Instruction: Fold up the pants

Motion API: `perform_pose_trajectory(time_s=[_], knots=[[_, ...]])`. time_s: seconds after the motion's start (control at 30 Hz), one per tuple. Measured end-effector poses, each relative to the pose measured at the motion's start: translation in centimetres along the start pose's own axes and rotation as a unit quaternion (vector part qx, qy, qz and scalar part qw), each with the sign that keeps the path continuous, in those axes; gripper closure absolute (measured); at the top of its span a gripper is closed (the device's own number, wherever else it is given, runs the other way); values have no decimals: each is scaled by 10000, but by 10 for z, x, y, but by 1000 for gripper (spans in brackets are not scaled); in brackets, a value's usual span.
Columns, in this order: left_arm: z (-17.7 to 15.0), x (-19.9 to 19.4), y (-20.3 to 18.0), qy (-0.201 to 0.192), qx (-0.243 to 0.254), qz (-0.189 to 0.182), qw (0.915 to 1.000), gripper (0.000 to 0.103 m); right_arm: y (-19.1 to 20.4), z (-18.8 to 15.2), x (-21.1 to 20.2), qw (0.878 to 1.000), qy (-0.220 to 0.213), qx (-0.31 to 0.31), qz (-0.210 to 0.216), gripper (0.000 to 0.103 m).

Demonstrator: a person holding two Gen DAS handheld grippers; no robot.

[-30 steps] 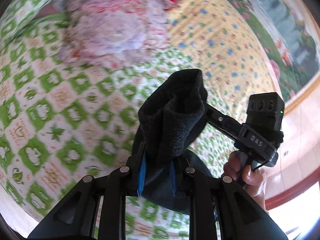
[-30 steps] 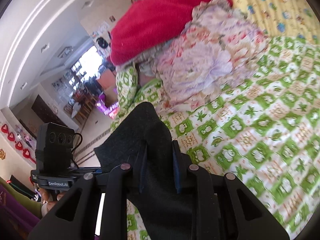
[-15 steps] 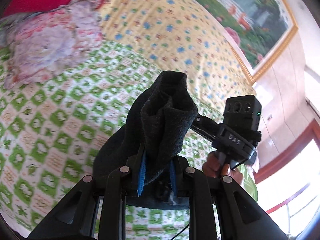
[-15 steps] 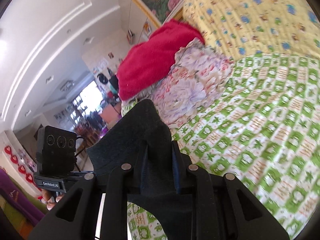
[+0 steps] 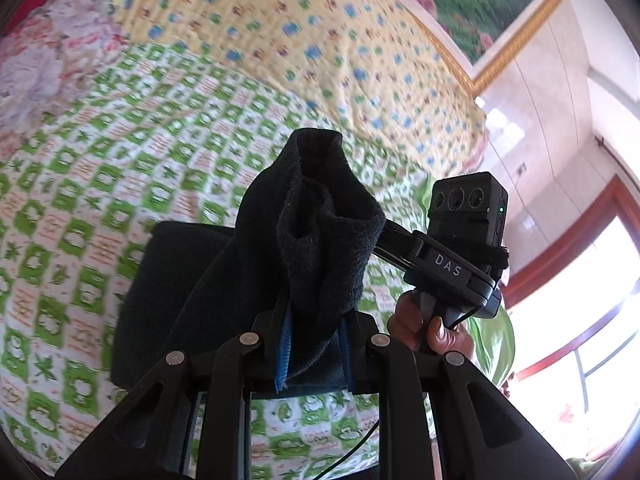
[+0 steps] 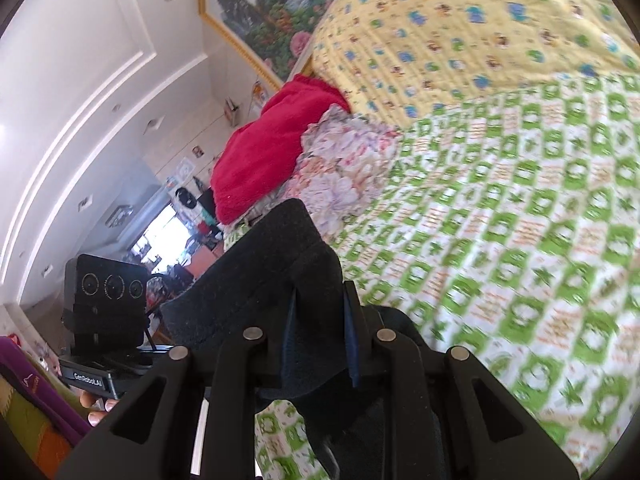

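Left wrist view: both grippers pinch the dark pants above the bed.
Left gripper (image 5: pixel 312 344) has its blue-padded jaws pressed onto a bunched fold of the pants (image 5: pixel 320 240), which stands up between them and hangs down onto the green-checked bedspread (image 5: pixel 80 200). Right gripper (image 6: pixel 320 336) likewise clamps a fold of the same pants (image 6: pixel 272 280), the cloth draping below it. A hand (image 5: pixel 432 332) holds the right gripper's handle just beside the raised fold. Farther up the bed lie a floral quilt (image 6: pixel 344 168), a red blanket (image 6: pixel 272 144) and a yellow printed cover (image 6: pixel 460 32).
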State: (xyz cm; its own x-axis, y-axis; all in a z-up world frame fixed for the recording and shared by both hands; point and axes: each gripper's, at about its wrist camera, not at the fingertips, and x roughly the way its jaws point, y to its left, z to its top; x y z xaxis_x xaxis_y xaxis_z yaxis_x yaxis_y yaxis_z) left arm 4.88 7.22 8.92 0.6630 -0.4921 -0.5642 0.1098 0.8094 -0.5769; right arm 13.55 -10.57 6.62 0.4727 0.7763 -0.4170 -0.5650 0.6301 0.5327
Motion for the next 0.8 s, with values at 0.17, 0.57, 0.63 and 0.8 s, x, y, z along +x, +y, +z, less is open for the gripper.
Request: perform_pose_trajectory(time_s=[0.17, 0.57, 0.63, 0.8], knots=[[-7, 23, -16, 221, 210, 24, 9995, 83, -14, -13, -24, 9996, -182, 168, -107, 80], [-27, 67, -30, 680, 435, 148, 9966, 83, -50, -46, -48, 9971, -349, 630, -248, 80], [-30, 73, -31, 735, 464, 192, 9960, 83, -54, -50, -49, 9967, -350, 677, -280, 80], [-36, 84, -34, 871, 541, 242, 9944, 83, -62, -58, -55, 9957, -296, 791, -383, 80]])
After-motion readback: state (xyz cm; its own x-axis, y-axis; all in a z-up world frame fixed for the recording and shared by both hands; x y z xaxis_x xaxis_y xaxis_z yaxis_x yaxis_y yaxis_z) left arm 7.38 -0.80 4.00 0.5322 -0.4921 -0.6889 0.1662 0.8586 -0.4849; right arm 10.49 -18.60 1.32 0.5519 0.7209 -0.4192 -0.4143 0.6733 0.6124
